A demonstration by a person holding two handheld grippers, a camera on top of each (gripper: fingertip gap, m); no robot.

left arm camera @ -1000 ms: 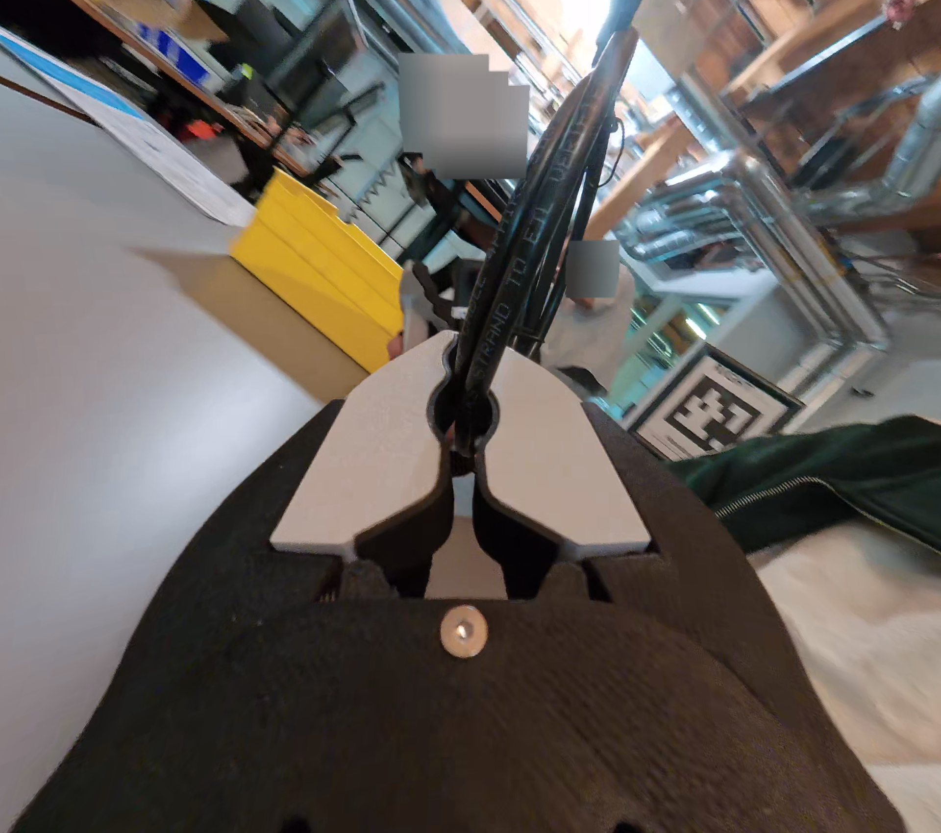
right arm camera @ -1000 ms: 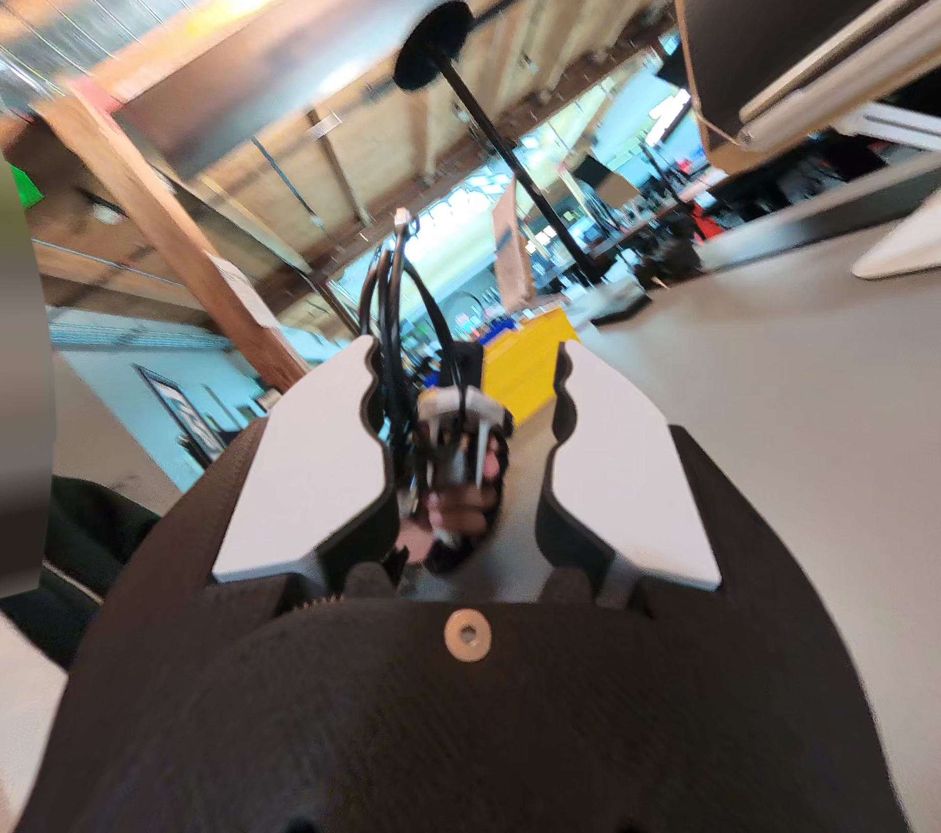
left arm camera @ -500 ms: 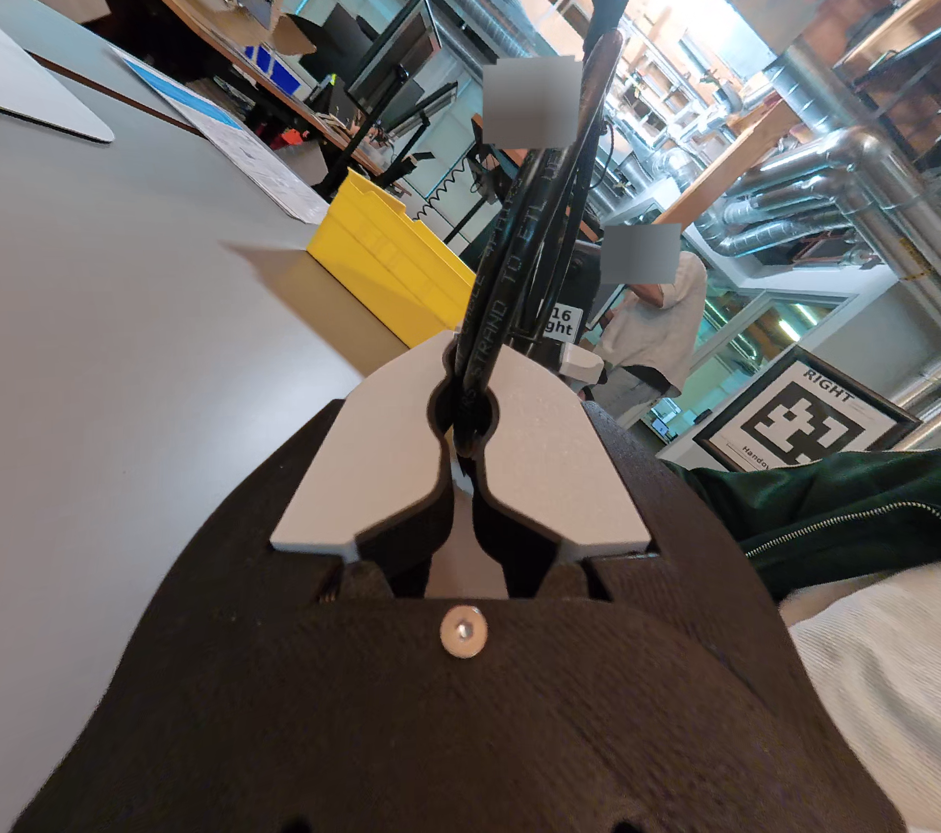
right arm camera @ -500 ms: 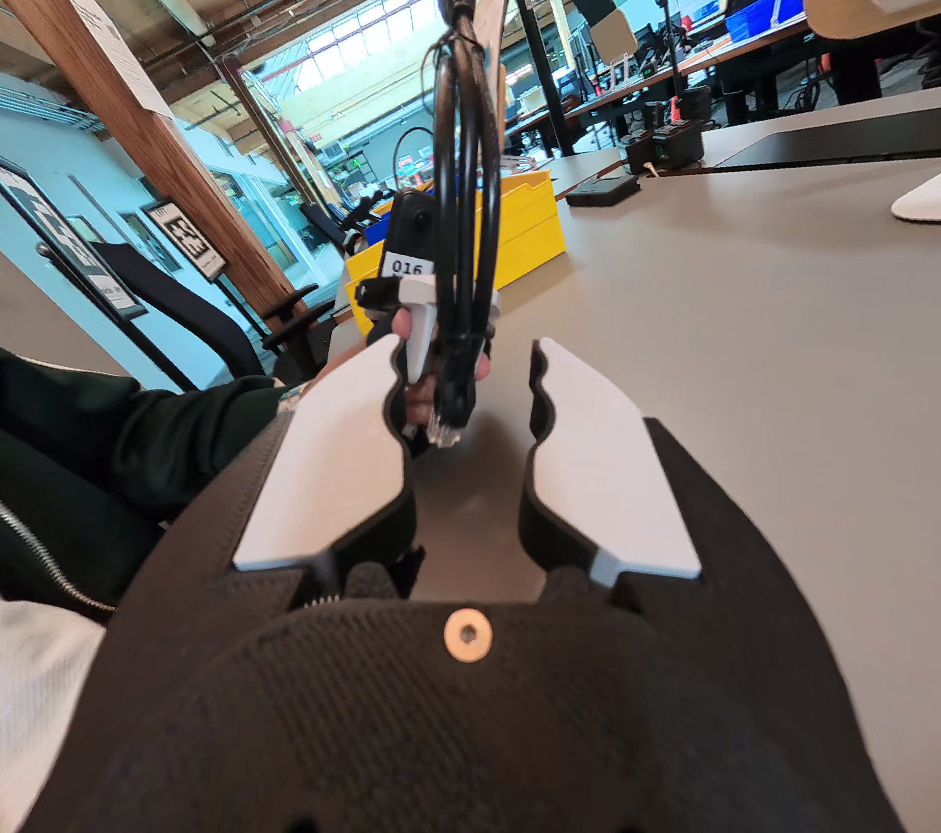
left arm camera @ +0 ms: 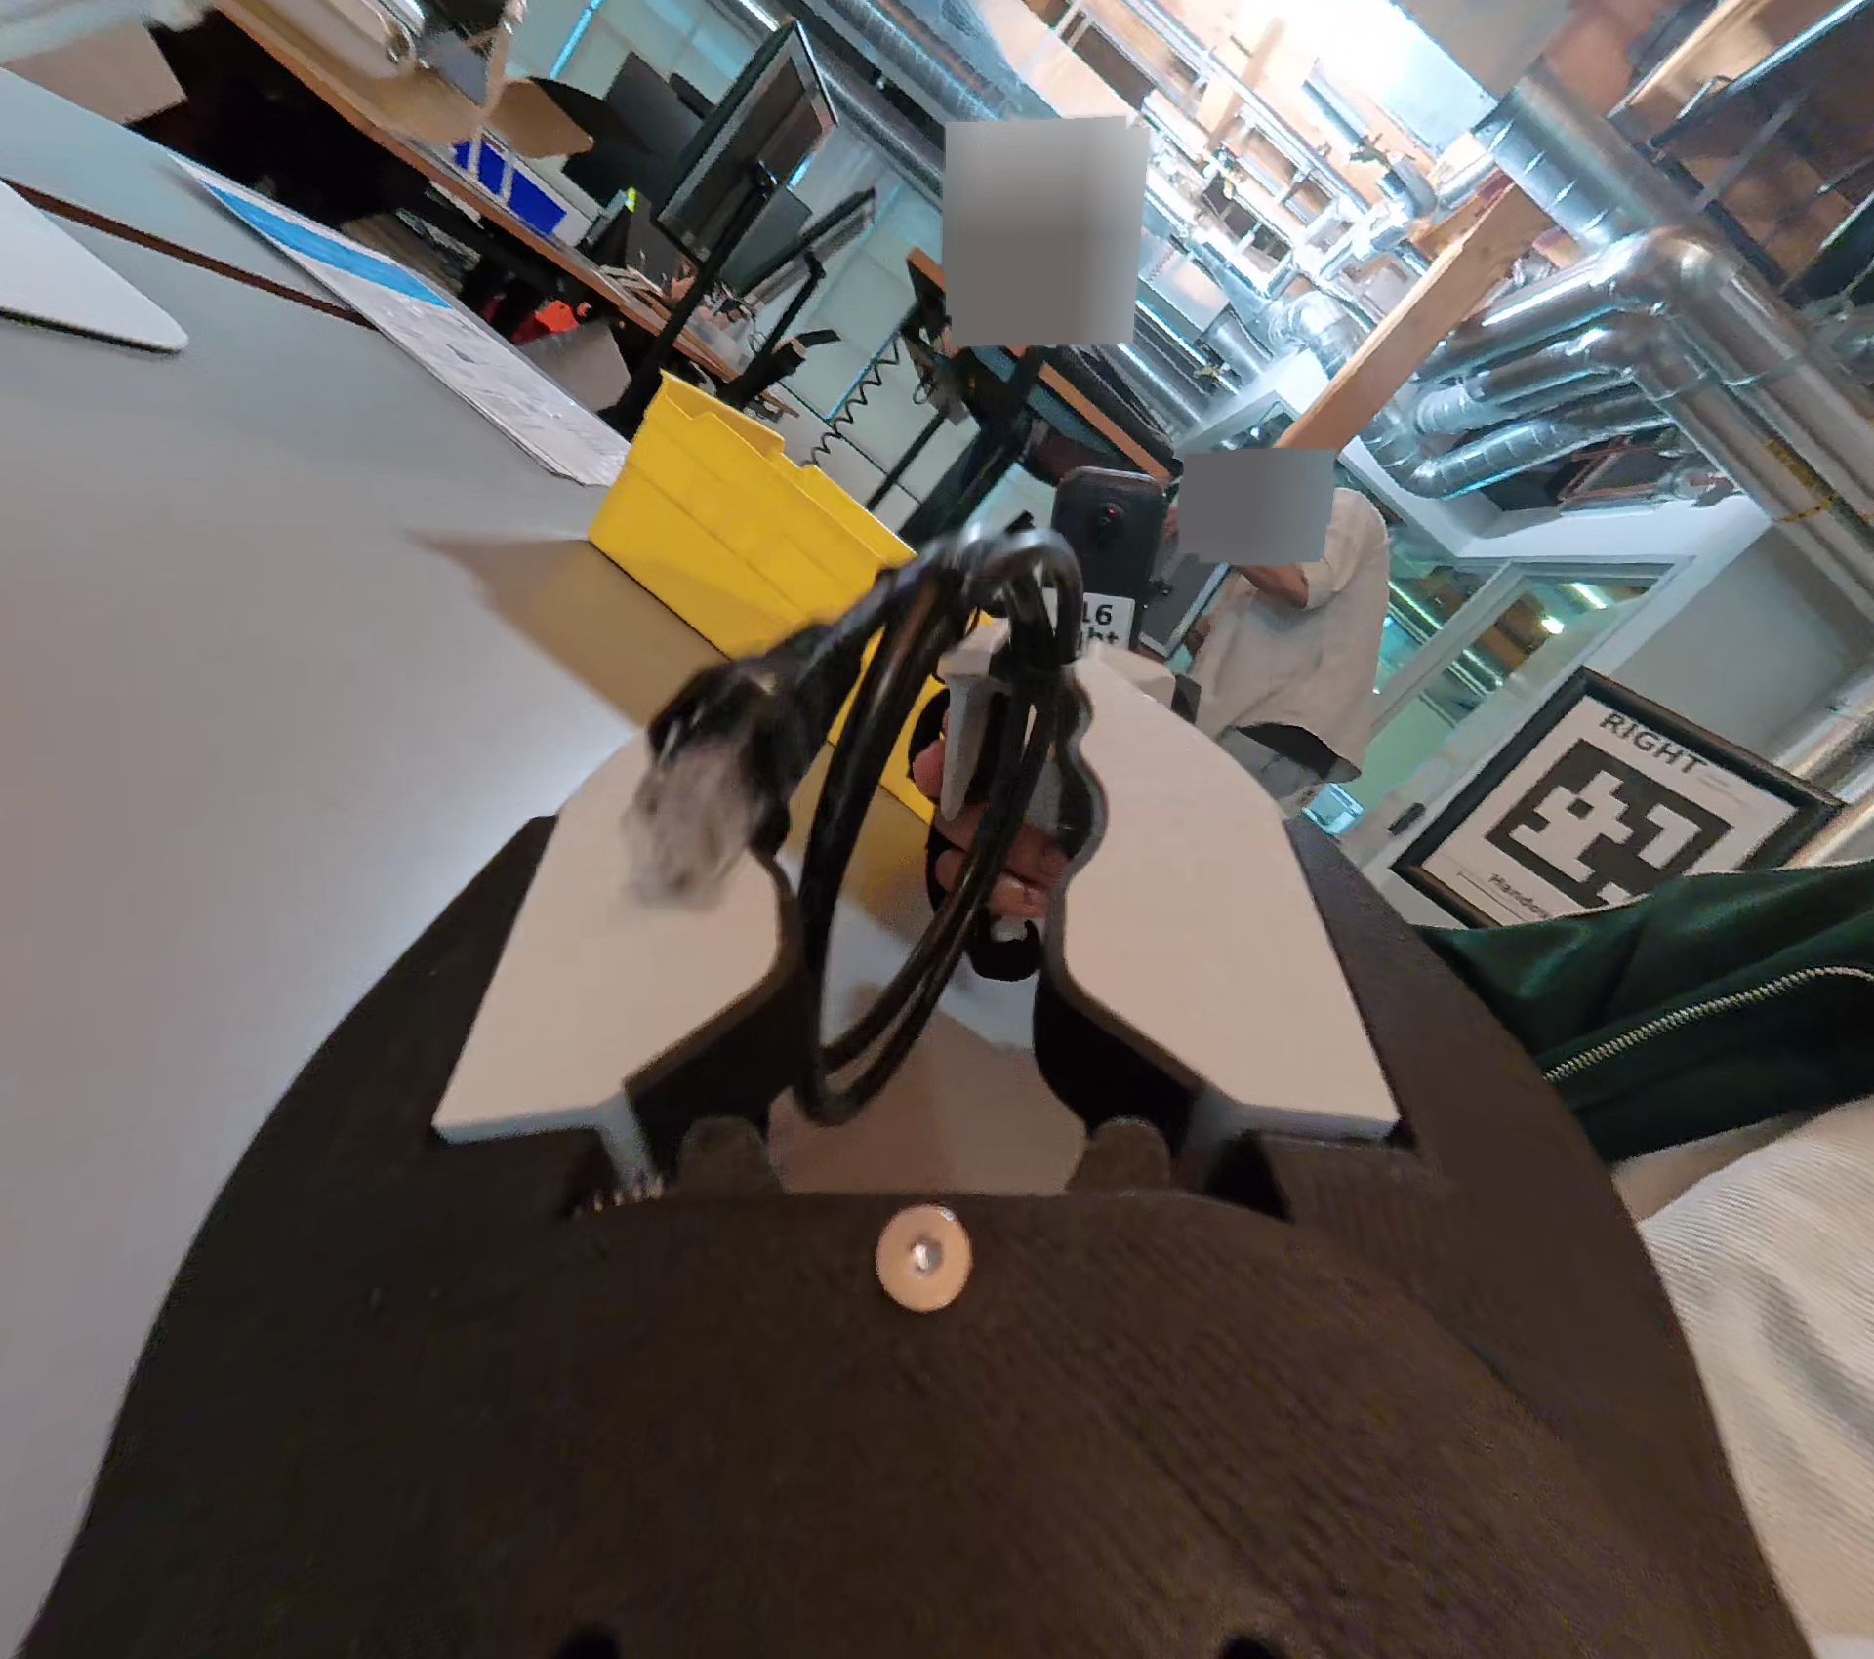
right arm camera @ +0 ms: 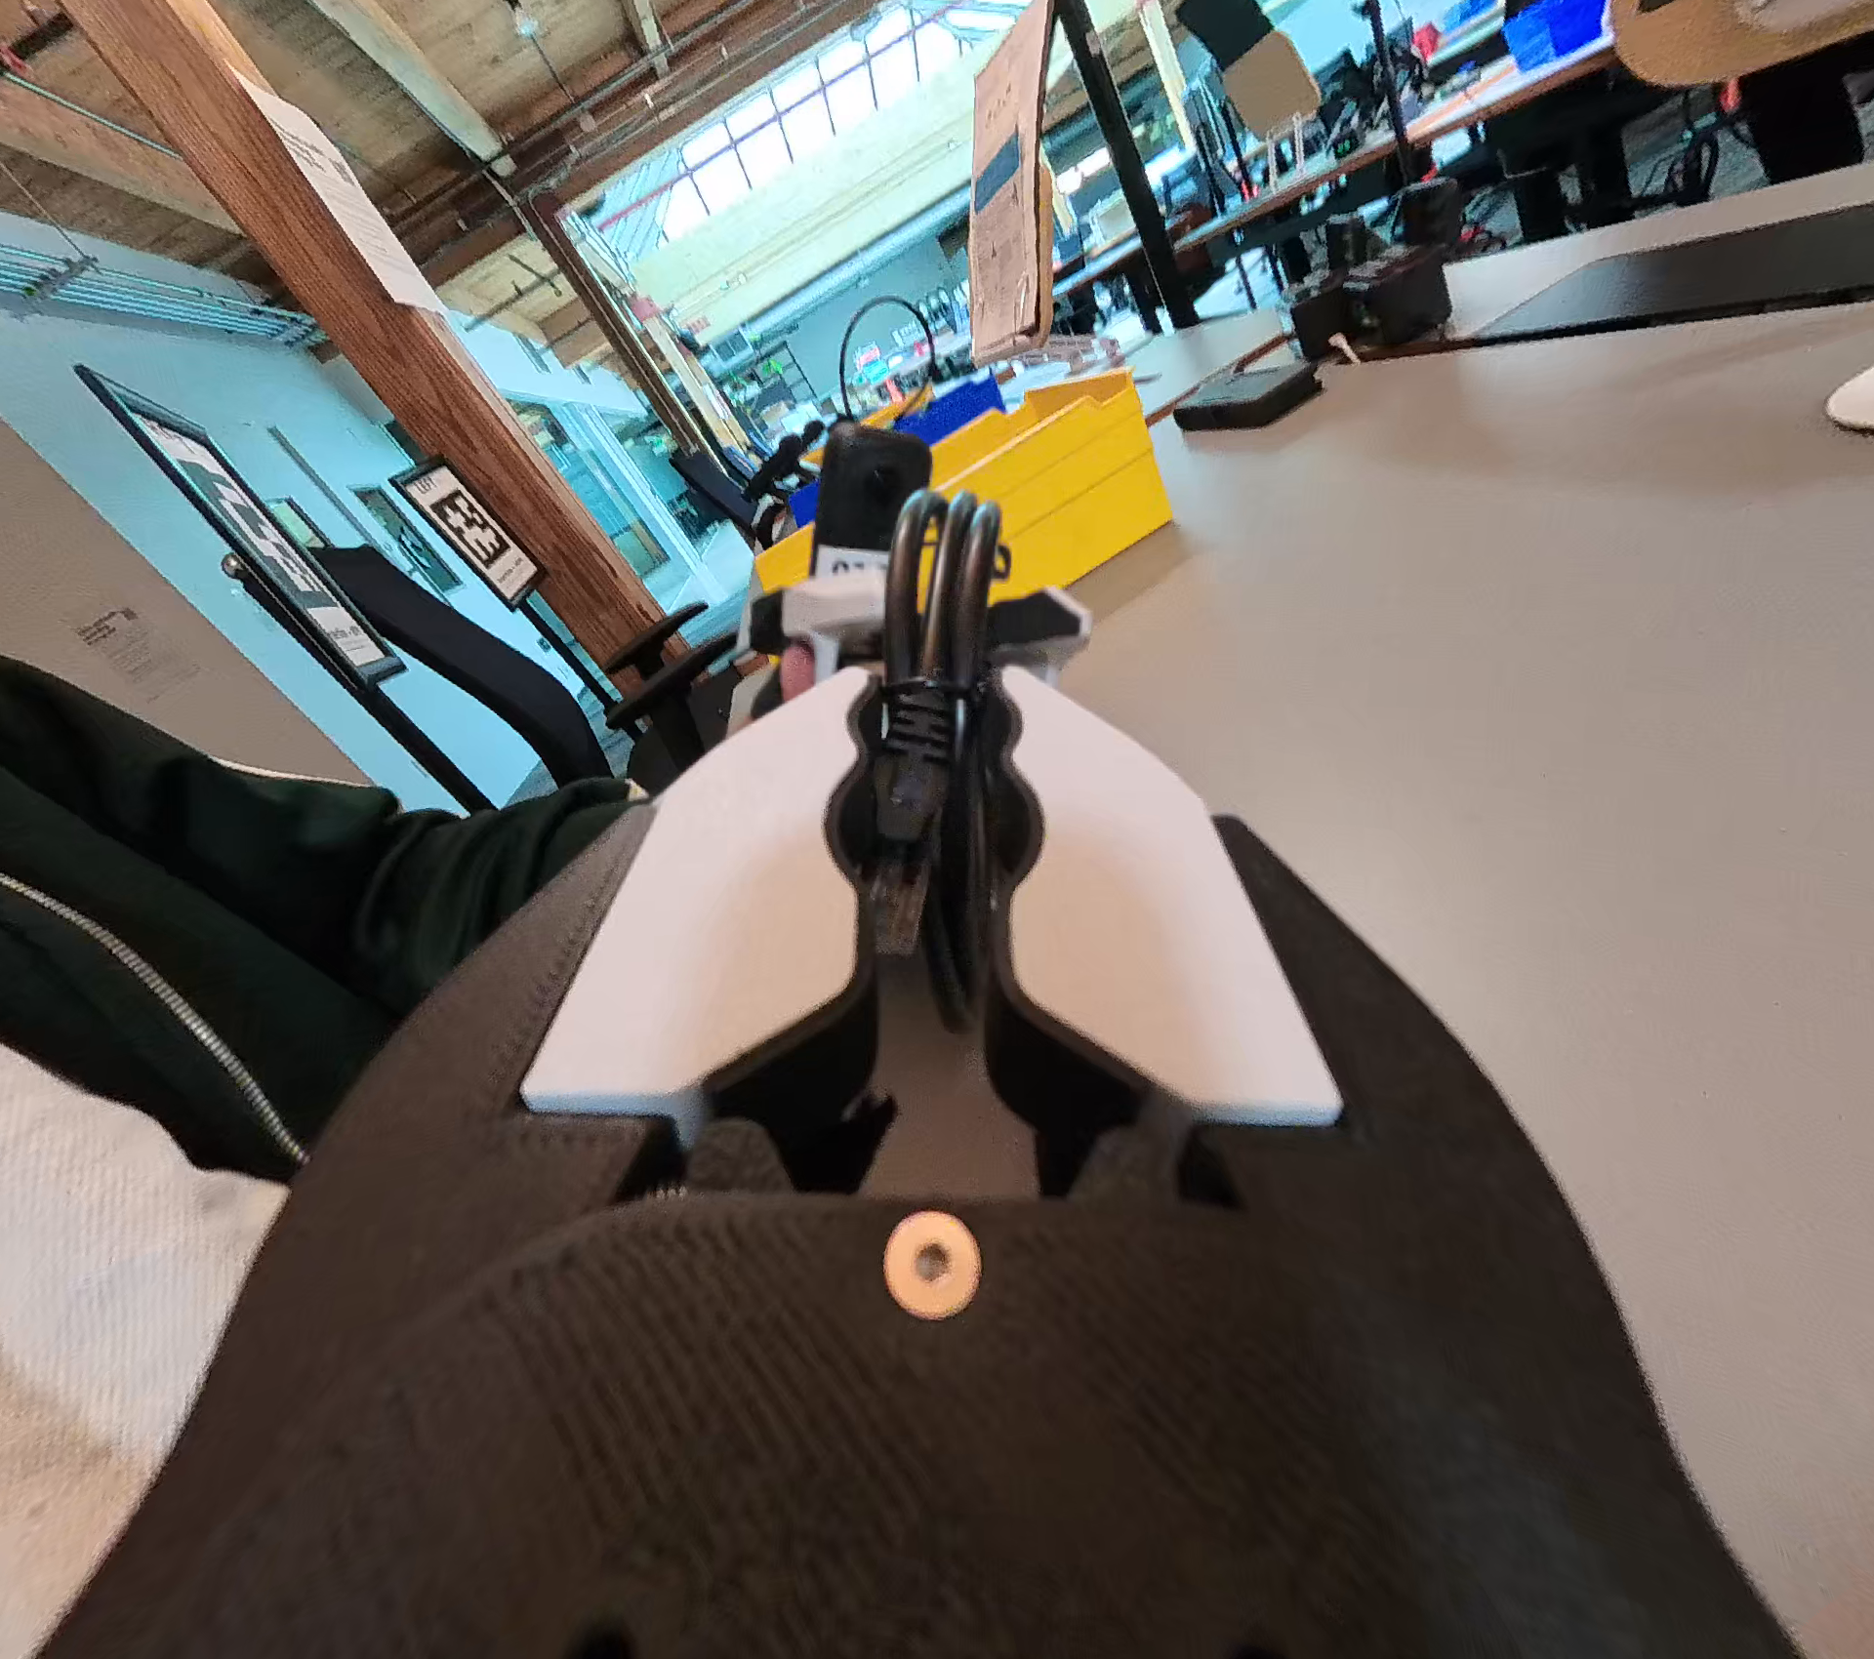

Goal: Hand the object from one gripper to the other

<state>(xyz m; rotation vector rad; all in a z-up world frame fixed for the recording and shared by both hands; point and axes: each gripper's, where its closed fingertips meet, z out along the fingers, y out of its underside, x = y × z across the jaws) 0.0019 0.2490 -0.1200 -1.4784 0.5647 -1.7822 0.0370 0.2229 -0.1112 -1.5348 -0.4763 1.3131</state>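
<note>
the right claw (right arm camera: 933, 759) is clamped on the one bundled black cable (right arm camera: 938, 698), whose loops stand up between its white fingers (right arm camera: 750, 890) and whose plug hangs down into the gap, so the cable seems now to be taken over. the left claw (left arm camera: 918, 809) has its two fingers apart, with the cable loop (left arm camera: 892, 880) hanging loosely between them, probably because it lets go. beyond both claws, on the grey table (right arm camera: 1521, 698), stands one stack of yellow bins (right arm camera: 1055, 475).
</note>
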